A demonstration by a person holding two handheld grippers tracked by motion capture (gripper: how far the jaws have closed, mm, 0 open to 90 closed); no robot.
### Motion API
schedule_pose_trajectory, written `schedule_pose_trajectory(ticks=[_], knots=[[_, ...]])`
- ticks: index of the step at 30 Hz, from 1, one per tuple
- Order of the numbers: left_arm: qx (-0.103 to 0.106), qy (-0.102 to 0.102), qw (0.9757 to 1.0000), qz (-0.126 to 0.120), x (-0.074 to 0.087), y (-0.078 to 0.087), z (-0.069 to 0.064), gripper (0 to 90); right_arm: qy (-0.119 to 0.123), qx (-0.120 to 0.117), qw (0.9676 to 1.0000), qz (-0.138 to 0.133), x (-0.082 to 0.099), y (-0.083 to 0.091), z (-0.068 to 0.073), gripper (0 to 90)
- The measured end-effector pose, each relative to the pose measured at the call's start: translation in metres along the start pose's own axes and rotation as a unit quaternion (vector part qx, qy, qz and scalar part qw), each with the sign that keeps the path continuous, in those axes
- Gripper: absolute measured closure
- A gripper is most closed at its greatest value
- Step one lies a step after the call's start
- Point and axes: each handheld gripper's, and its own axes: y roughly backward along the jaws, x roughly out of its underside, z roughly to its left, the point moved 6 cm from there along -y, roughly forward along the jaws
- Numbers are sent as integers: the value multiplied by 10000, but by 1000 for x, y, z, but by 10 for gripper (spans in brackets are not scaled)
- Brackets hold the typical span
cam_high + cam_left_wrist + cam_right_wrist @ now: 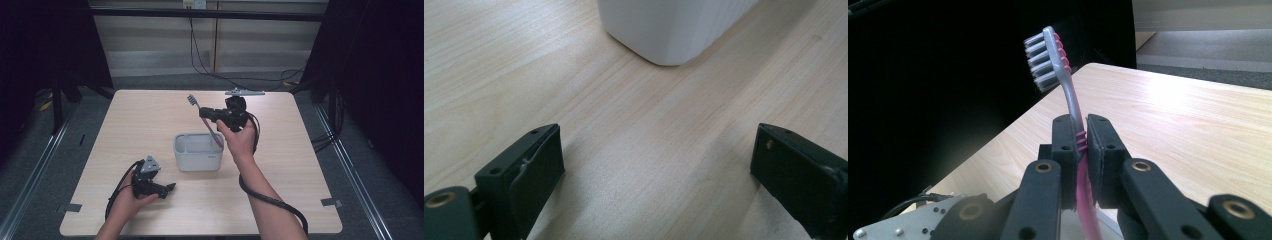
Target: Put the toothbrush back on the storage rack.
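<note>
A pink and grey toothbrush [204, 120] stands tilted over a white holder cup [198, 152] in the middle of the table, bristles up and handle end down at the cup's right side. My right gripper [206, 114] is shut on its neck, above and behind the cup. In the right gripper view the toothbrush [1068, 85] rises from between the closed jaws of the right gripper [1082, 131]. My left gripper [169, 189] rests low on the table in front of the cup's left side. It is open; in the left gripper view the left gripper [659, 165] has bare wood between its jaws, with the cup [674, 27] ahead.
The wooden table [150, 115] has dark floor and metal rails around it. Cables [220, 75] run across the floor behind the far edge. Tape marks sit at the near corners [332, 202].
</note>
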Motion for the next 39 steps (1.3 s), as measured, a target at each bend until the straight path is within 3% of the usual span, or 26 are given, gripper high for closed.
schedule_pose_trajectory(ticks=[17,39], knots=[[7,-1,10000,6,0,0,0,64,-25,-37,10000,60,9,-15,2,828],[19,-37,10000,48,1,0,0,64,-29,51,10000,10,22,8,-12,828]])
